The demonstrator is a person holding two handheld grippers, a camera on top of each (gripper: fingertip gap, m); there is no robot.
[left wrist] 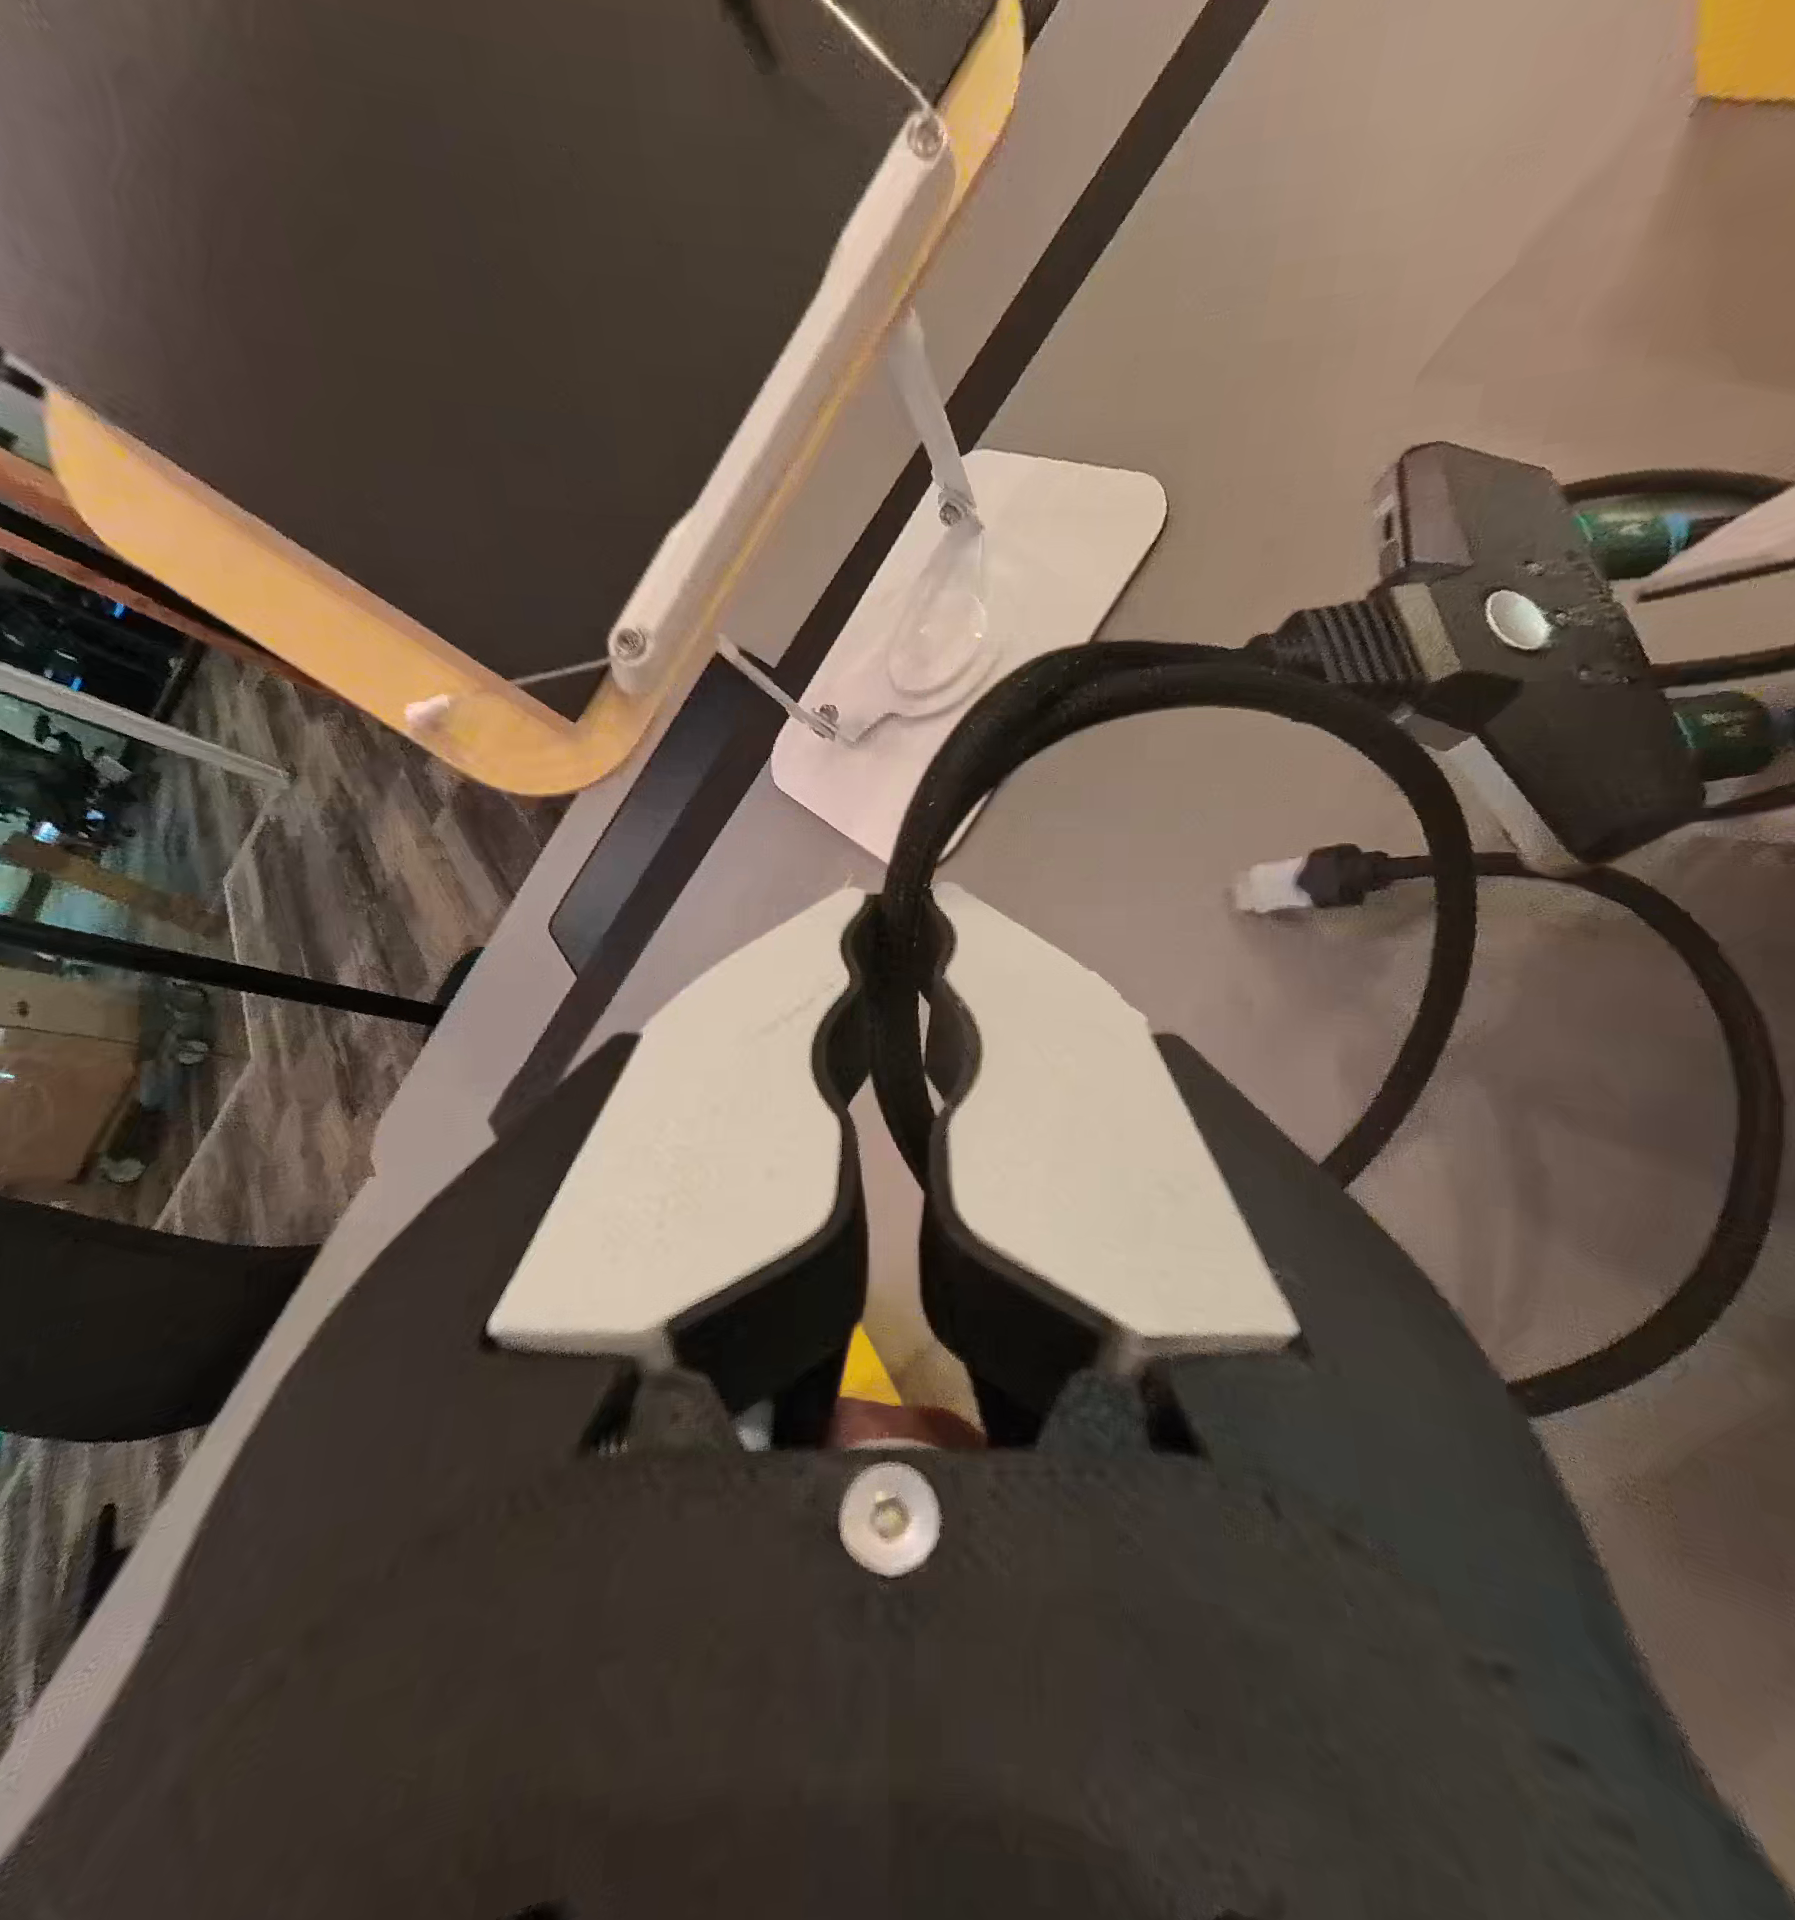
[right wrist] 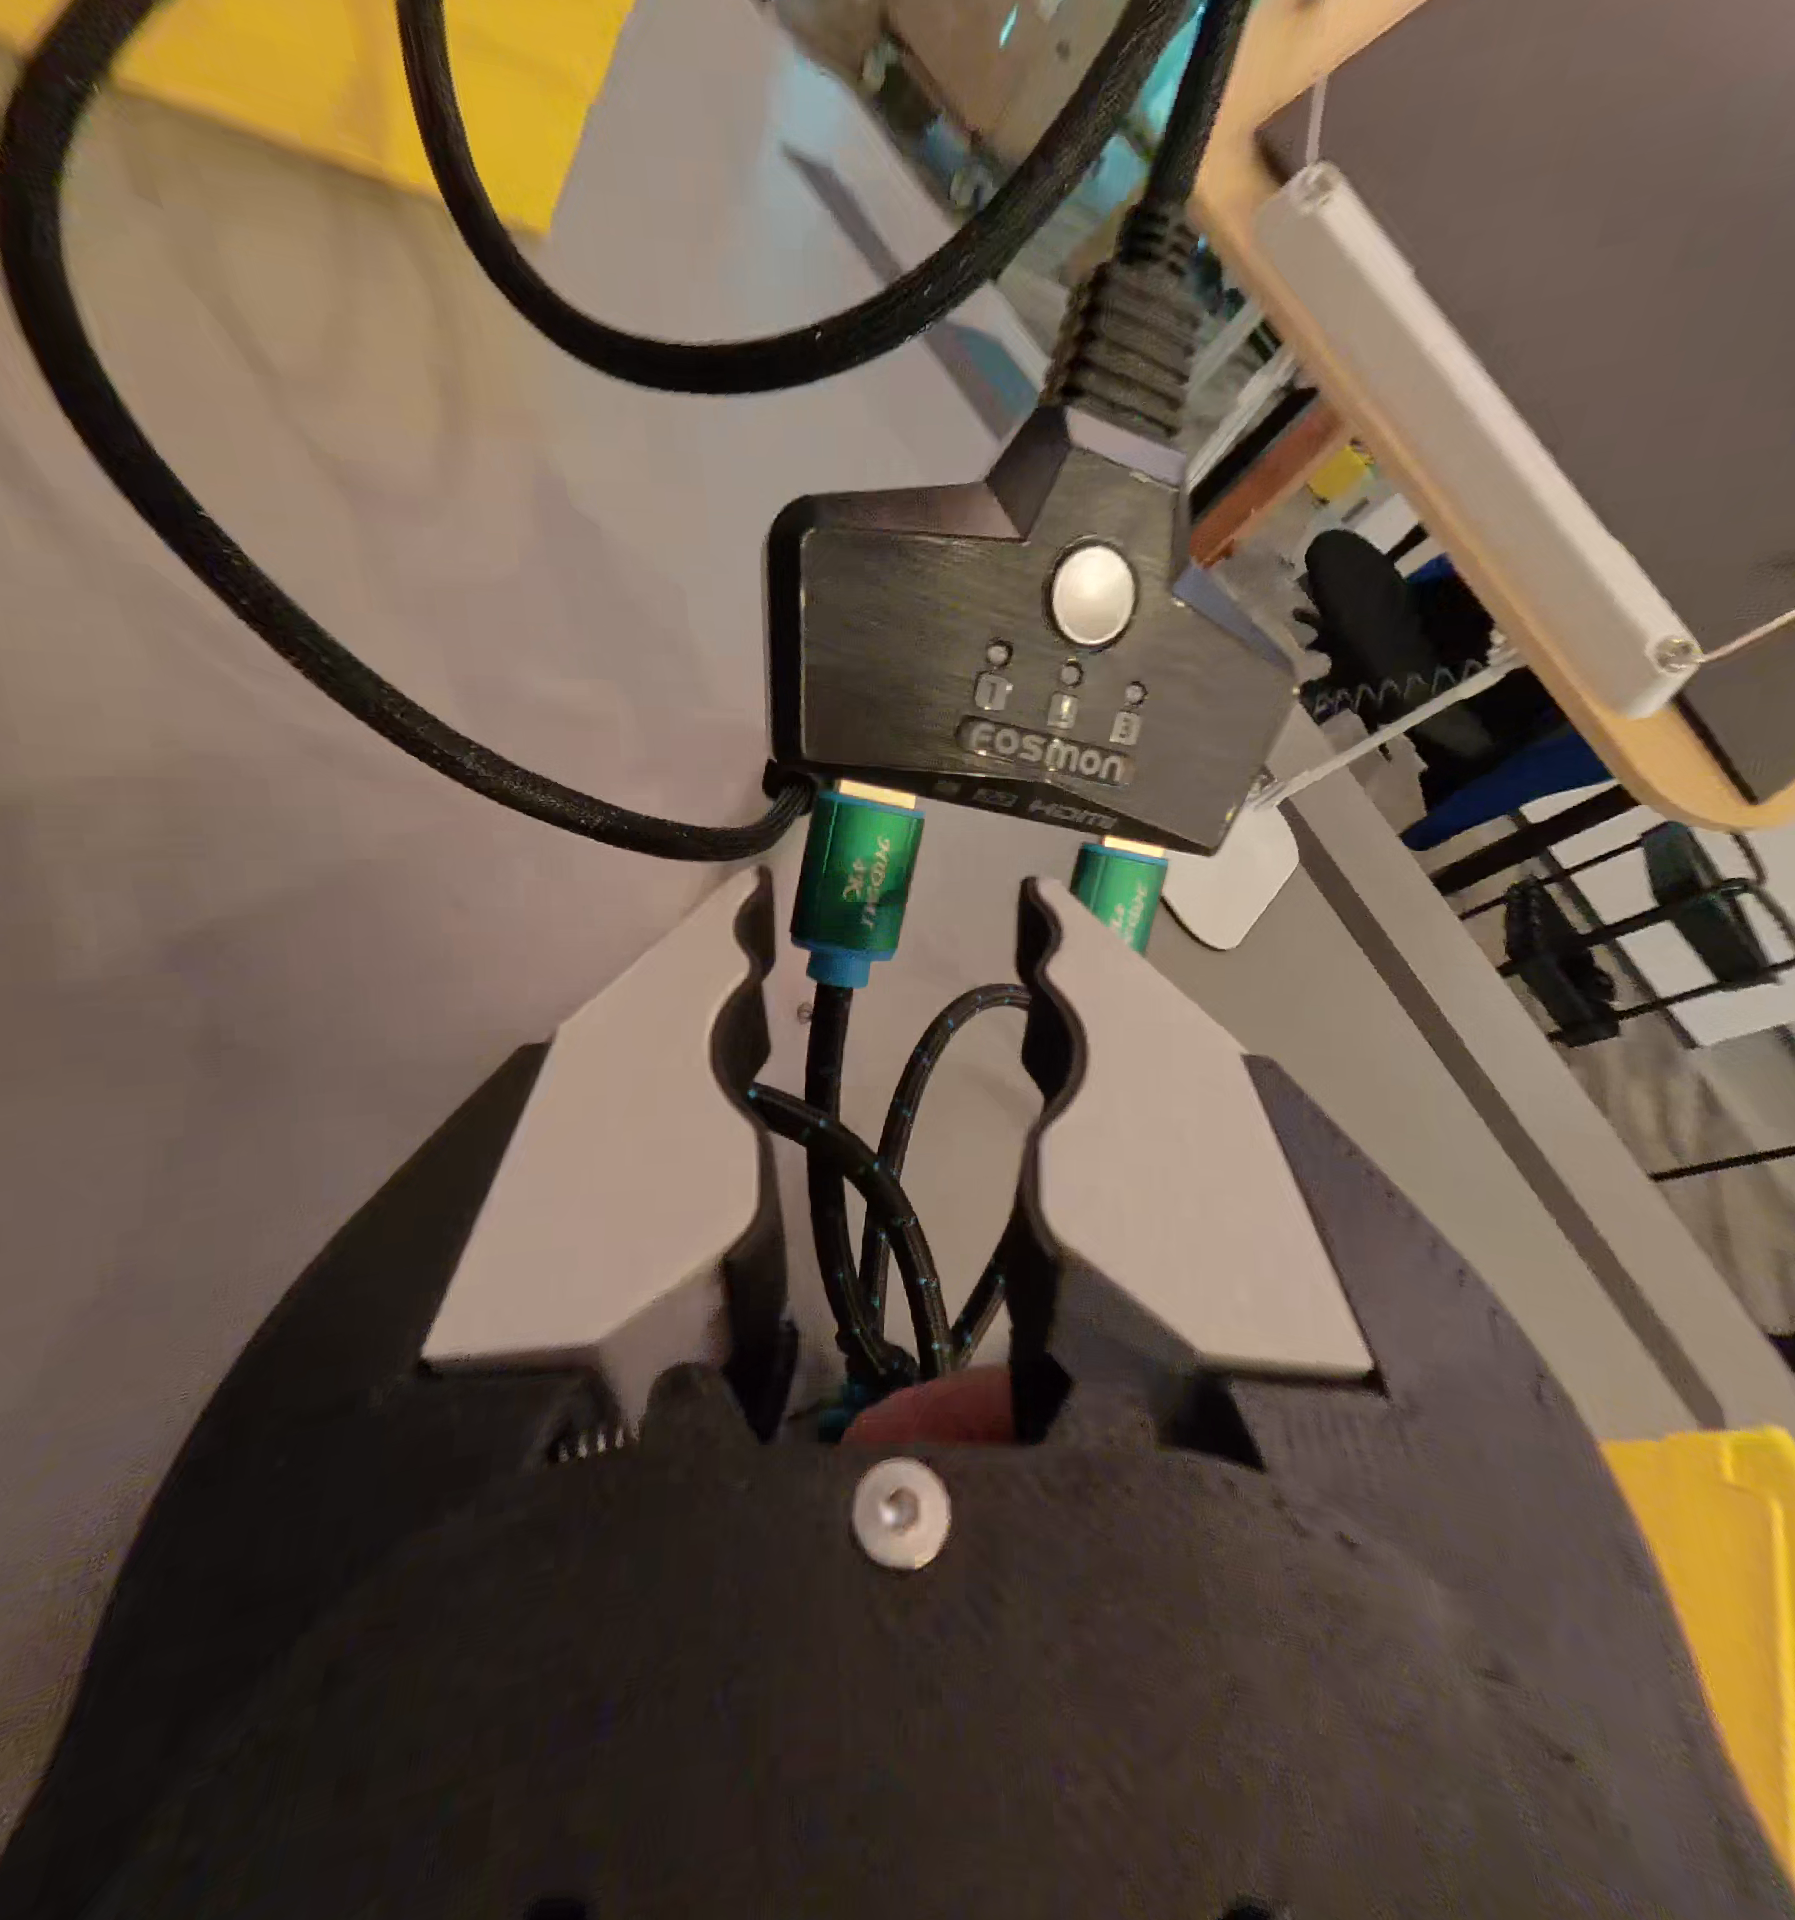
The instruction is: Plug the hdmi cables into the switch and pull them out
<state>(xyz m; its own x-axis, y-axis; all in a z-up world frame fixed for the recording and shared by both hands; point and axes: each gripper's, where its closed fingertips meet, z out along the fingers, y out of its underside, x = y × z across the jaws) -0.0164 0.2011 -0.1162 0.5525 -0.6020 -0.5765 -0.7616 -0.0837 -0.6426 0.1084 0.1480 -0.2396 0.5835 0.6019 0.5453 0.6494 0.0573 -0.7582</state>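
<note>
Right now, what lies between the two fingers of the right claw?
In the right wrist view, the open right claw has one green HDMI plug, seated in the black switch, between its fingertips, and that plug's braided cable looping farther back.

Warm, dim indoor light was cast evenly, and only soft shadows were thrown on the surface point(left wrist: 1495, 1558) beyond the tongs. Strong wide-angle bending was seen at the edges. Smeared, blurred patches were noted below the right tongs point(right wrist: 893, 904).
</note>
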